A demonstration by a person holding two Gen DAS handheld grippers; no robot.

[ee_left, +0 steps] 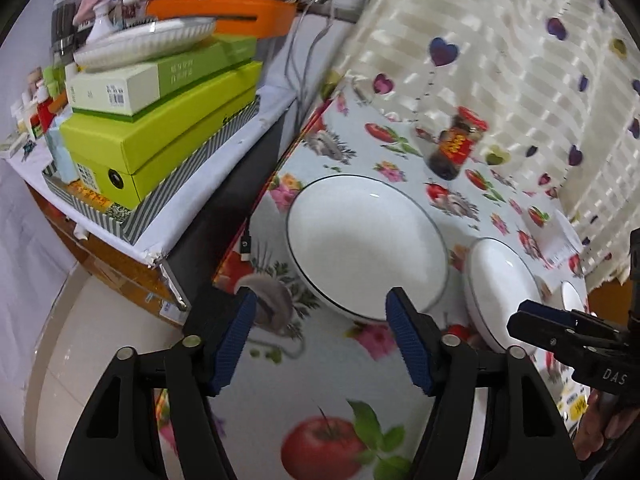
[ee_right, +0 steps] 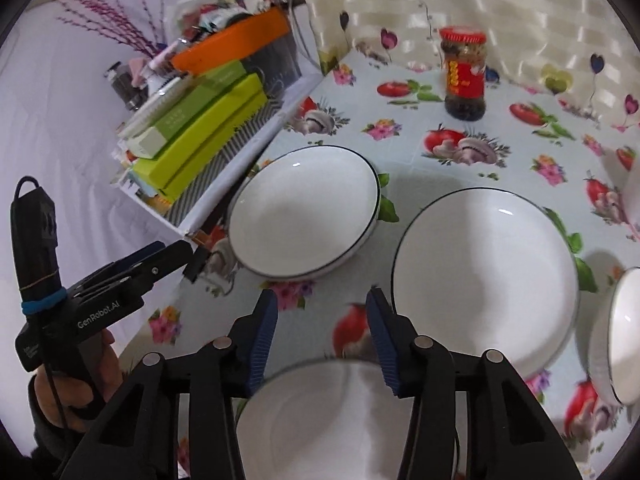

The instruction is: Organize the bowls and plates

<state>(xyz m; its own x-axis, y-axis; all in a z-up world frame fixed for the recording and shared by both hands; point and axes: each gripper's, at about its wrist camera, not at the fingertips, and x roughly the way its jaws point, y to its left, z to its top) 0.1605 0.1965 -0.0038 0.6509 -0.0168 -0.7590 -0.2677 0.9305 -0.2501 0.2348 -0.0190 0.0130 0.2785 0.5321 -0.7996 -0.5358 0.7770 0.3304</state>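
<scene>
Left claw (ee_left: 320, 316) wide, nothing between the pads, above the table (ee_left: 332, 376) edge just short of a white black-rimmed plate (ee_left: 366, 242). Right claw (ee_right: 322, 316) part-open, empty, between that plate (ee_right: 304, 214) and a second (ee_right: 486, 276); white bowl (ee_right: 324, 412) beneath it.

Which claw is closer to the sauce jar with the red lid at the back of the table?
Neither clearly. The jar stands far beyond both; left claw sits before one dish, right claw before another.
</scene>
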